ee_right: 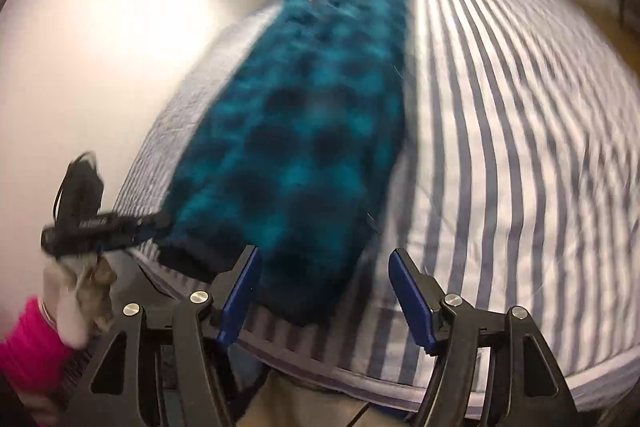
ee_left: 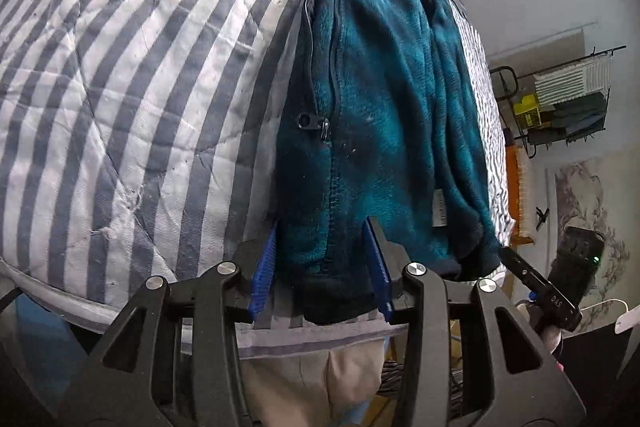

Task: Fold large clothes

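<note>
A teal fleece jacket lies folded into a long strip on the striped quilt, its dark hem toward me. In the left wrist view my left gripper straddles the hem's left part; the blue pads flank the fleece without visibly squeezing it. In the blurred right wrist view the jacket runs away from me. My right gripper stands wide open over the hem's other corner, and its right pad is clear of the cloth. The left gripper shows at the far hem corner.
The bed's front edge runs just below both grippers, with a person's beige trousers behind it. A hand with a pink sleeve holds the left tool. A wire rack and a white wall stand past the bed.
</note>
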